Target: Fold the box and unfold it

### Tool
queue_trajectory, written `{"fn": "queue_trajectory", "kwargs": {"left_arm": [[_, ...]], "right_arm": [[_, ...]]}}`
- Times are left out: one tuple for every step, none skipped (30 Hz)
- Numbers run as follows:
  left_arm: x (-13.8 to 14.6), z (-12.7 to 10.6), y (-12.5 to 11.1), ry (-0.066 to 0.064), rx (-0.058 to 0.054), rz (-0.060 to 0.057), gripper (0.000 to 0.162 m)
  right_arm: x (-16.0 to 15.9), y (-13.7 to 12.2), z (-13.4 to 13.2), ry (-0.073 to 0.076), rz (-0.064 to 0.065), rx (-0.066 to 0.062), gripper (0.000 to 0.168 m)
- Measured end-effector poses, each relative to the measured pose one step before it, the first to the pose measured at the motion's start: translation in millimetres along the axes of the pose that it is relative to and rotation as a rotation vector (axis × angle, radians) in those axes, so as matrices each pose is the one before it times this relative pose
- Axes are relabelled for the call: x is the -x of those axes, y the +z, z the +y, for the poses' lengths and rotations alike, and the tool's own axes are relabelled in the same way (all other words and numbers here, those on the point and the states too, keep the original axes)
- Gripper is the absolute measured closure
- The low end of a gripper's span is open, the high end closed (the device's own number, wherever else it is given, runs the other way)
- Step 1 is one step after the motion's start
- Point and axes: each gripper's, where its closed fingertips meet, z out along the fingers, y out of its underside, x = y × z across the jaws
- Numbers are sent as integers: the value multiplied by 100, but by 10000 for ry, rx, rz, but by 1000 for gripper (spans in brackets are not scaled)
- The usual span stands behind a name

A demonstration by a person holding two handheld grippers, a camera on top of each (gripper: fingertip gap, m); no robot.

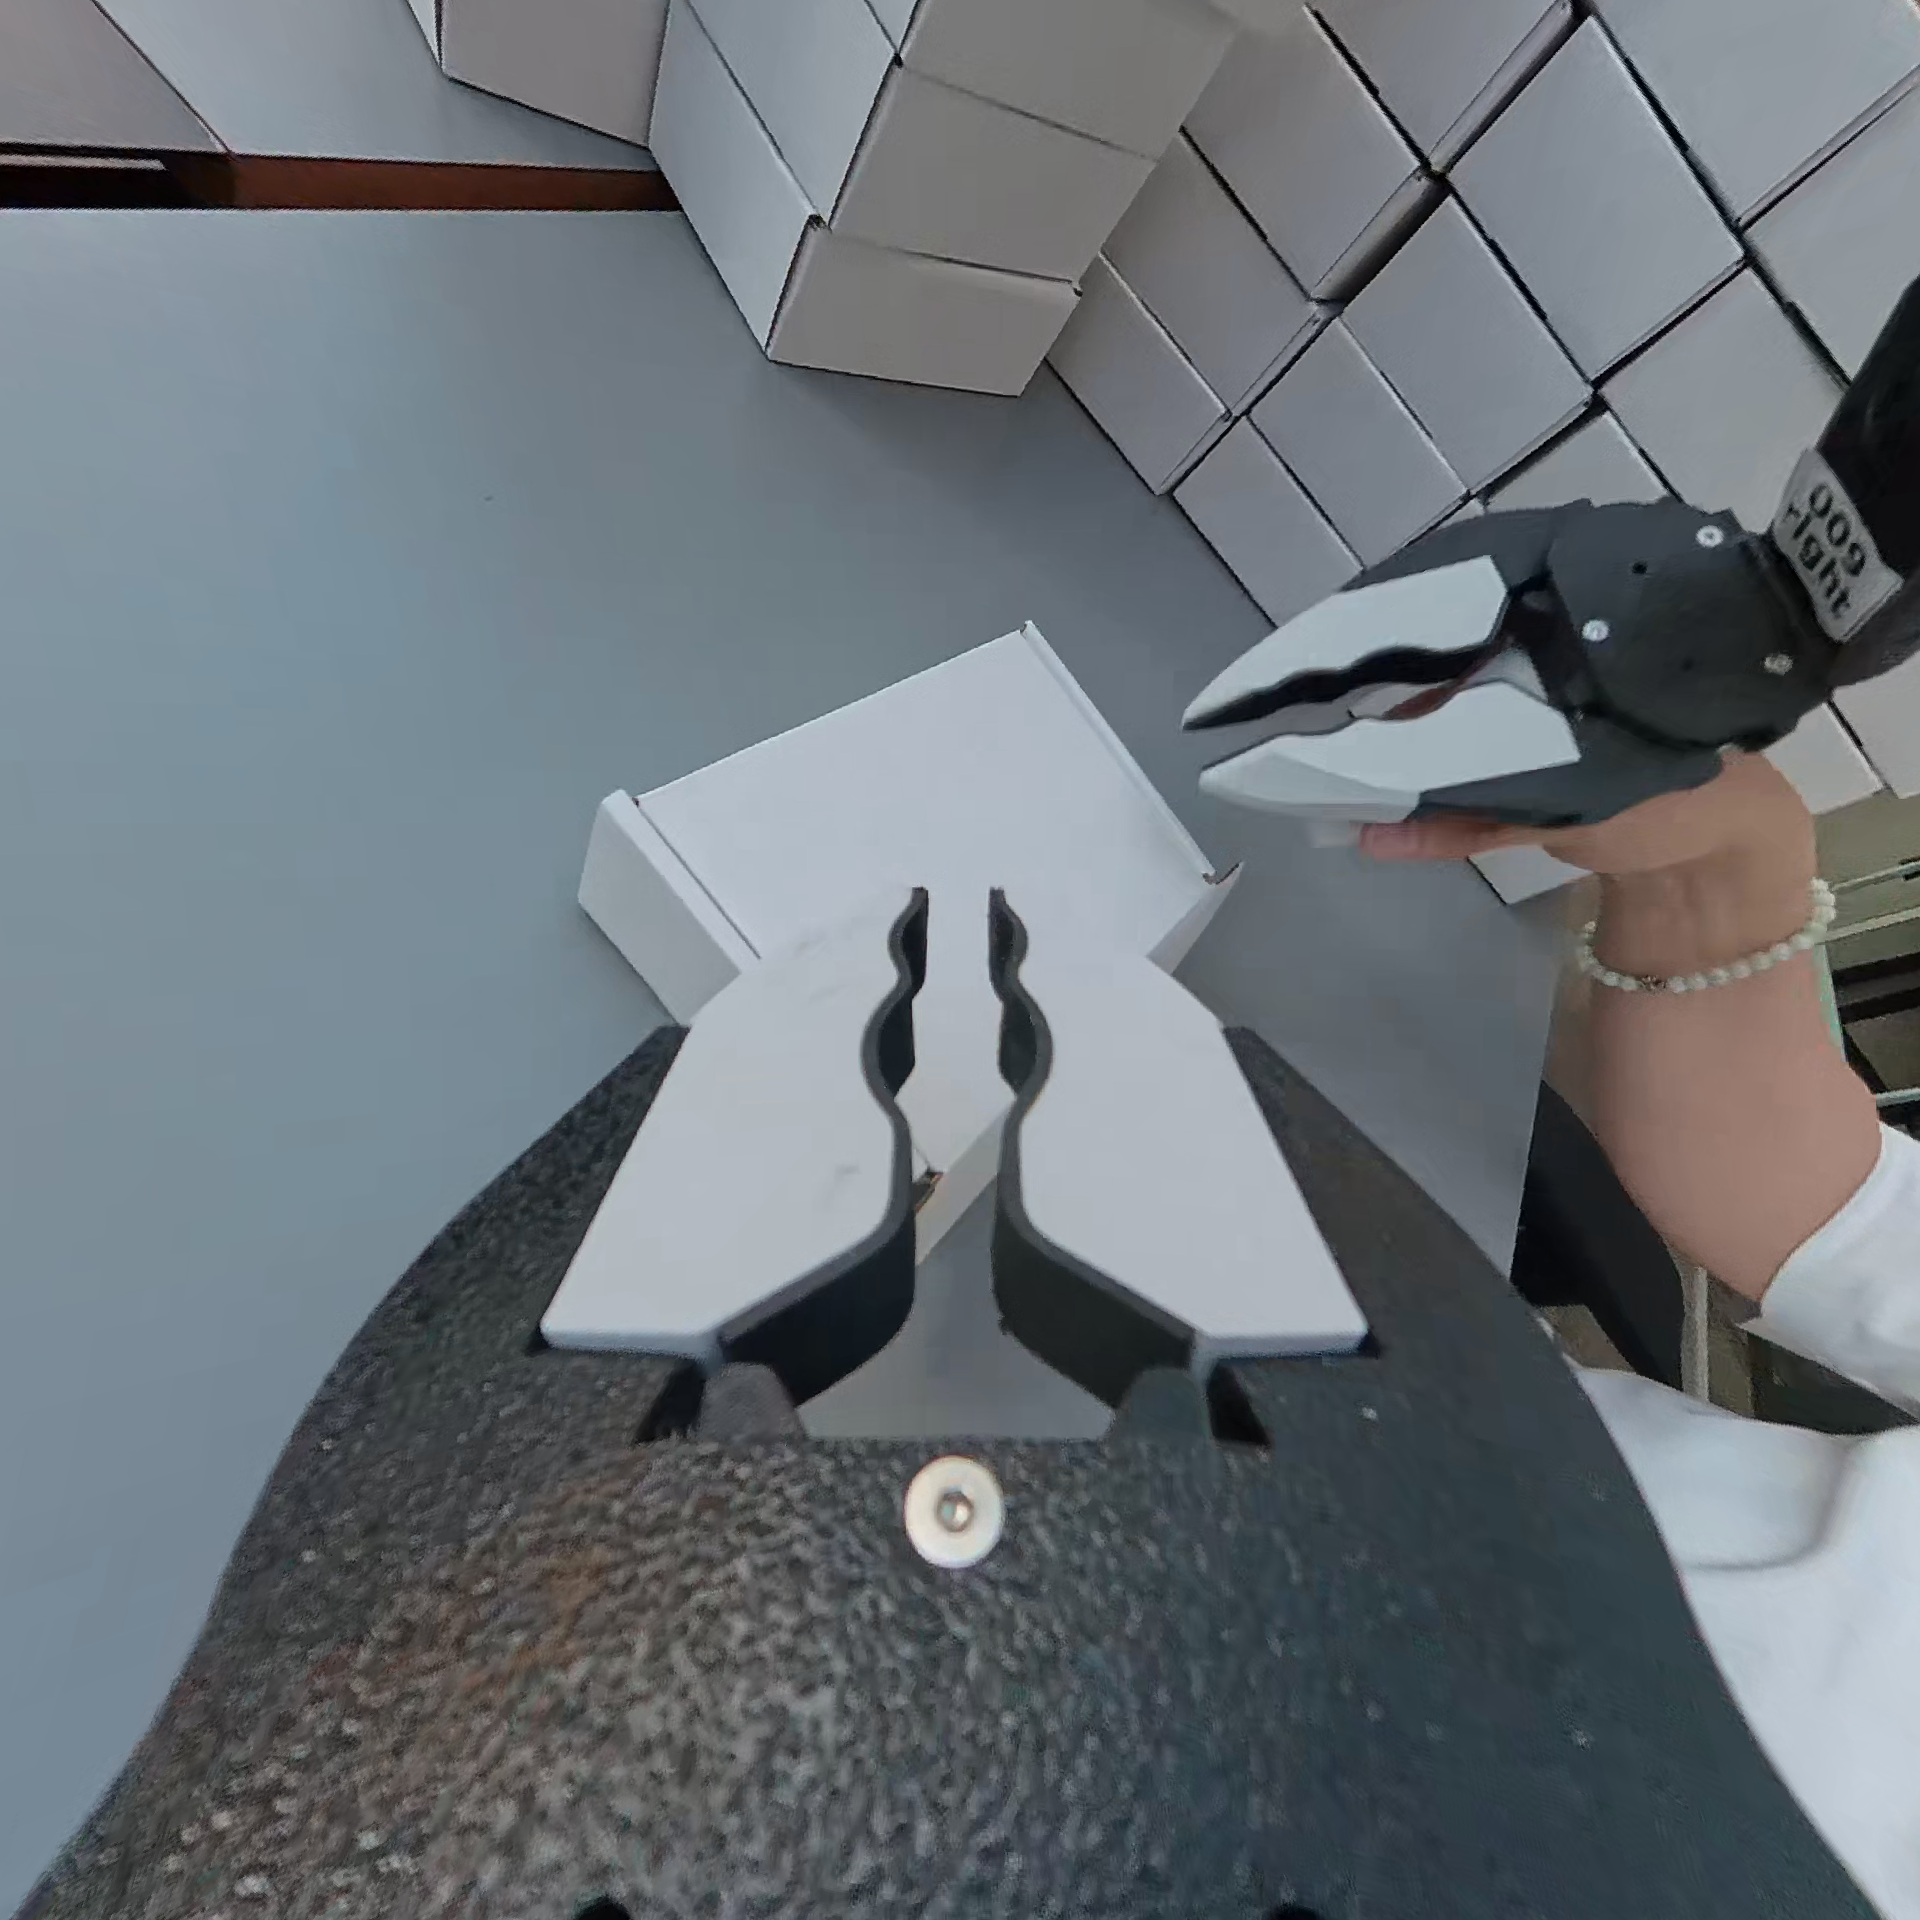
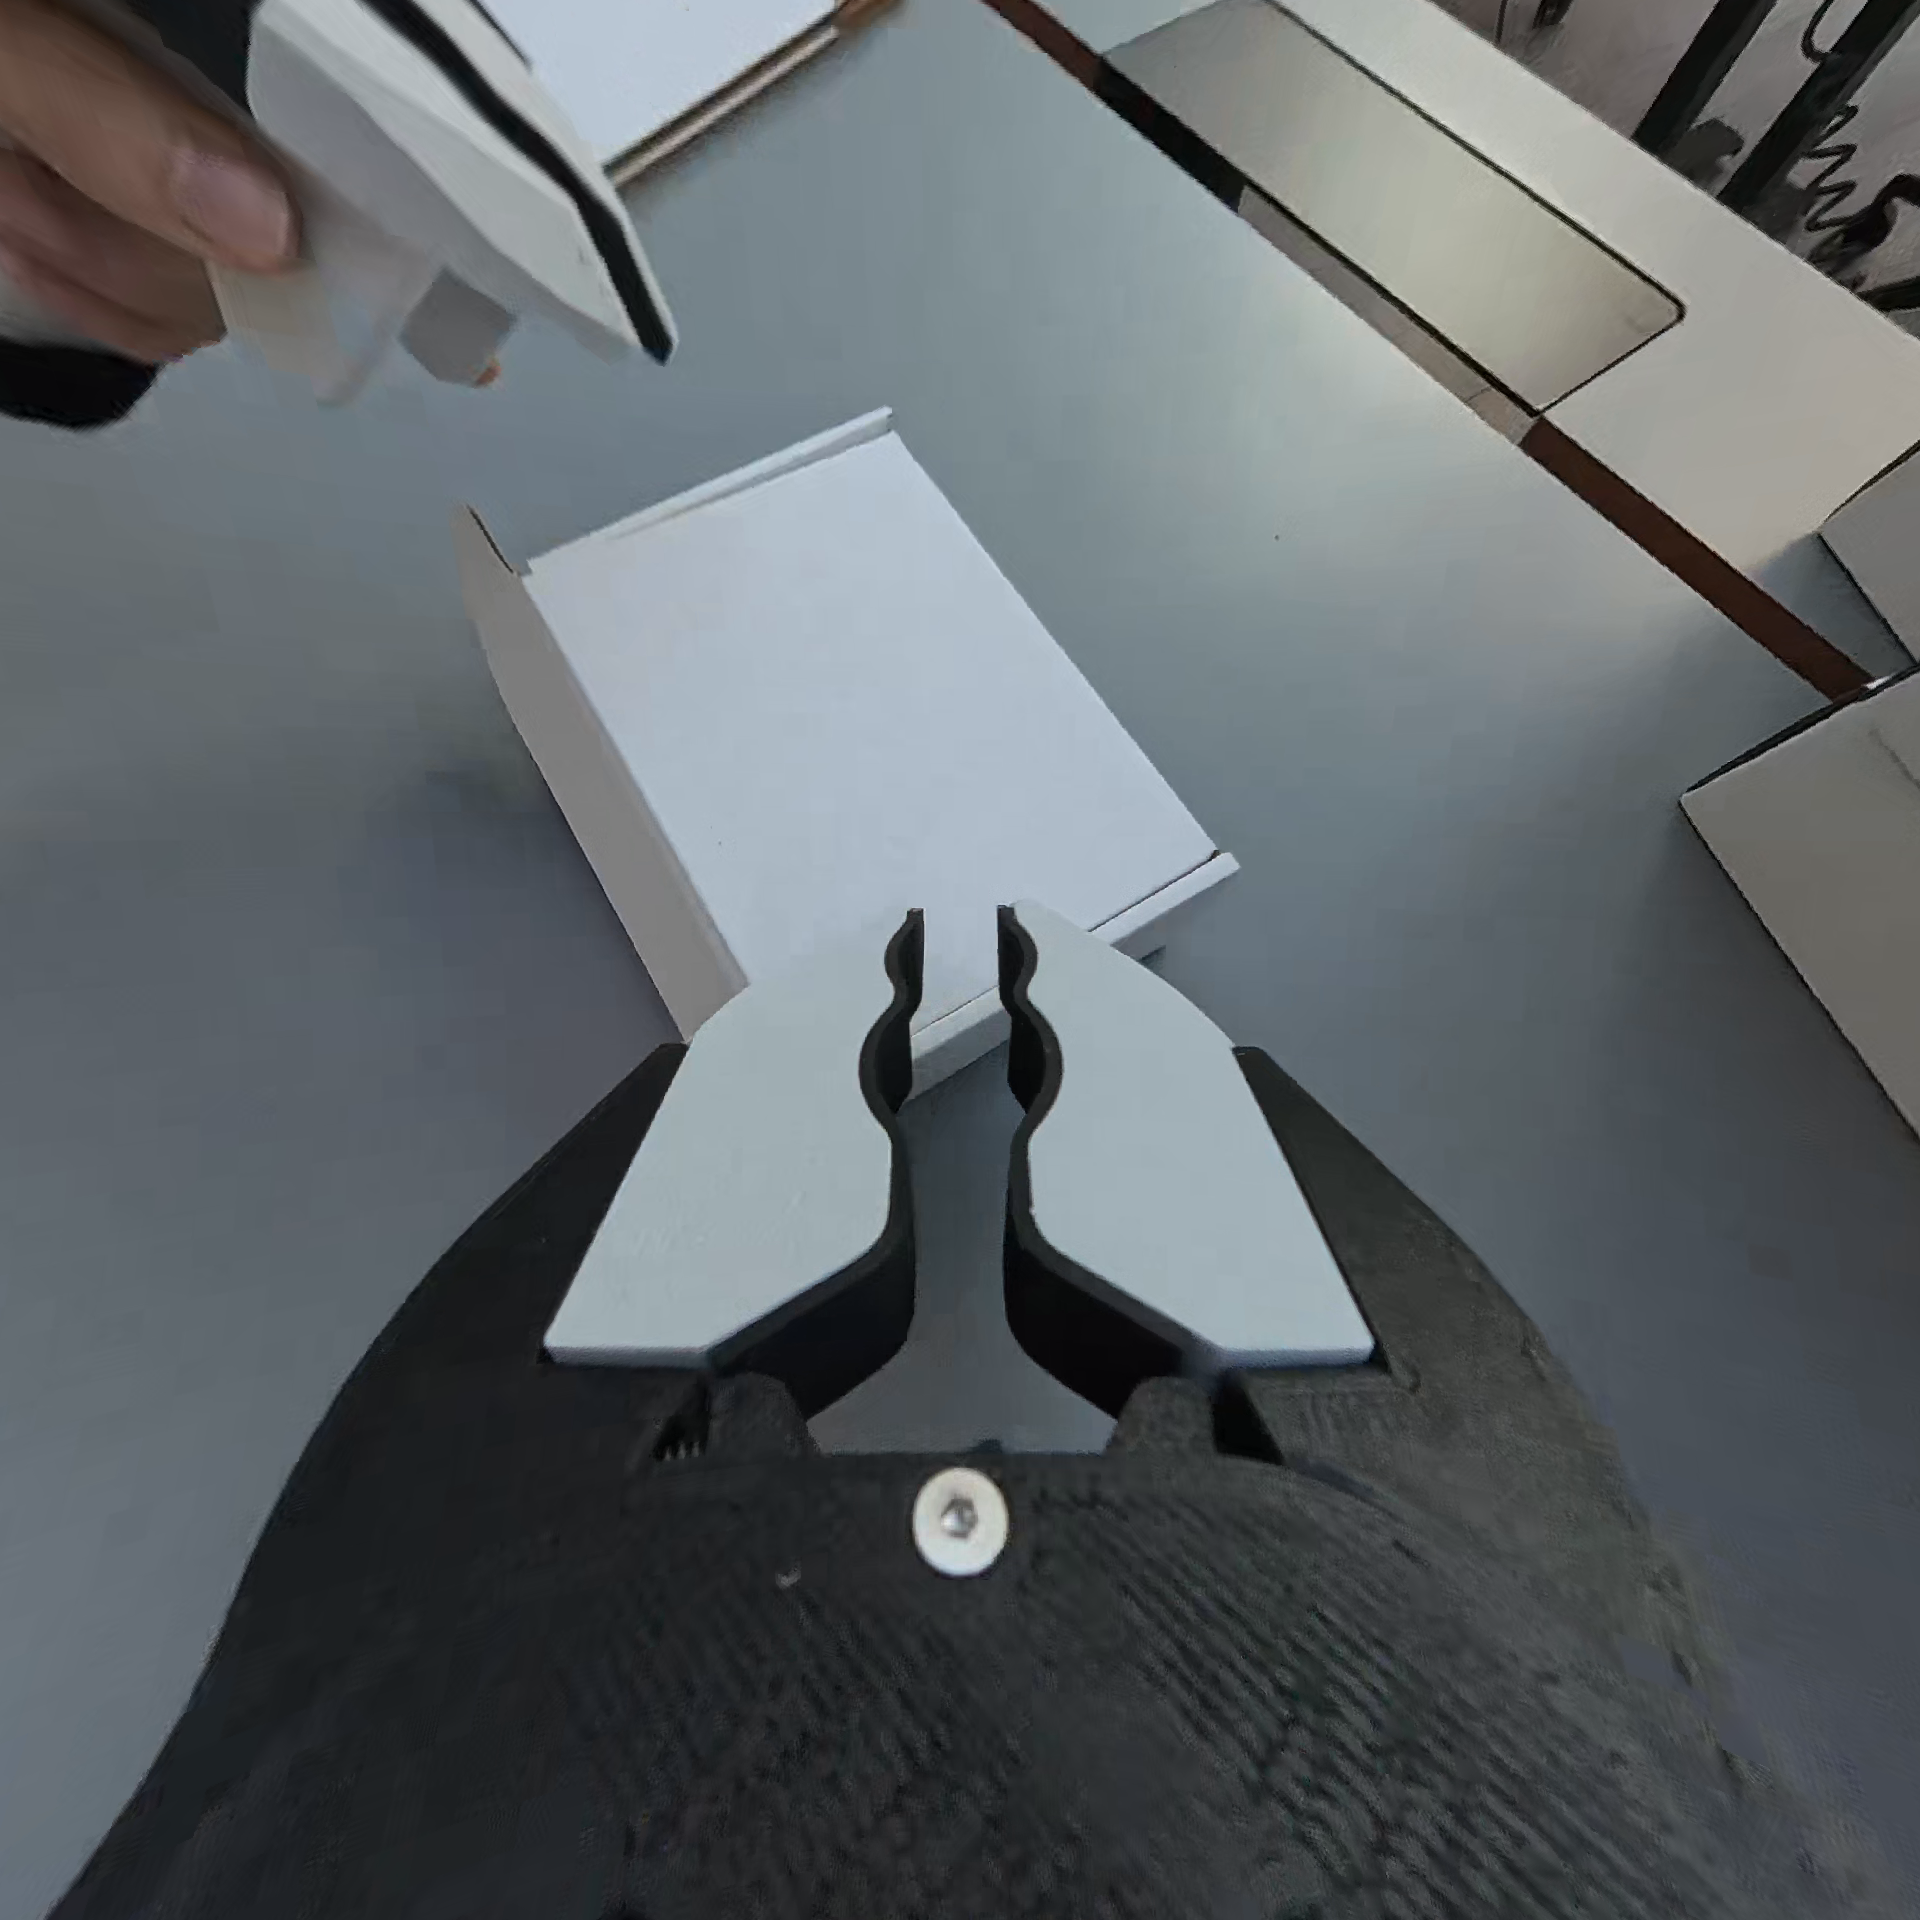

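Observation:
A white cardboard box (image 1: 935,769) lies flat and closed on the grey table (image 1: 312,623), with a side flap standing out at its left end. It also shows in the right wrist view (image 2: 831,707). My left gripper (image 1: 958,896) hovers over the box's near edge with its jaws a narrow gap apart and empty. My right gripper (image 2: 958,914) hovers over the box's near corner, also a narrow gap apart and empty. In the left wrist view the right gripper (image 1: 1195,746) is in the air to the right of the box. In the right wrist view the left gripper (image 2: 520,358) is at upper left.
A tall stack of white boxes (image 1: 1351,260) fills the back and right of the table. A hand with a bead bracelet (image 1: 1704,966) holds the right gripper. More white boxes (image 2: 1818,883) stand at the right, near the table's brown edge (image 2: 1662,540). A flat cardboard sheet (image 2: 675,73) lies beyond.

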Motion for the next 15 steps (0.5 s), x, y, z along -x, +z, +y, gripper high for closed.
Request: {"fn": "queue_trajectory", "kwargs": {"left_arm": [[314,594,48,-75,446,23,150],[199,600,170,-168,434,139,147],[2,392,191,-274,283,294,146],[5,9,144,-309,16,277,149],[19,-111,73,-224,-100,269,162],[49,9,80,-172,-21,257,162],[320,193,71,-205,86,94,162],[588,316,90,-210,149,-127,162],[677,430,123,-90,201,-216,162],[472,419,119,-24,171,-114,162],[-55,-112,-13,-119,-171,171,162],[0,-16,-15,-111,-76,74,162],[12,5,1,44,-52,-63,162],[32,49,-35,174,-7,-157,162],[66,74,-74,156,25,-204,162]], "right_arm": [[-407,-456,-417,761,-251,-467,149],[-356,-369,-299,795,-310,-357,139],[-321,-275,-130,823,-323,-207,129],[-277,-210,-26,744,-331,-111,119],[-209,-169,27,637,-327,-94,109],[-216,-145,33,568,-272,-105,103],[-289,-132,68,546,-192,-83,97],[-282,-125,75,474,-161,-61,94],[-303,-82,78,440,-120,-56,92],[-357,-47,96,398,-60,-20,89],[-313,13,171,305,-71,51,88],[-370,72,216,204,-37,107,88],[-438,144,242,196,4,131,87],[-387,183,243,270,-1,136,85],[-221,223,173,300,-61,99,85]]}}
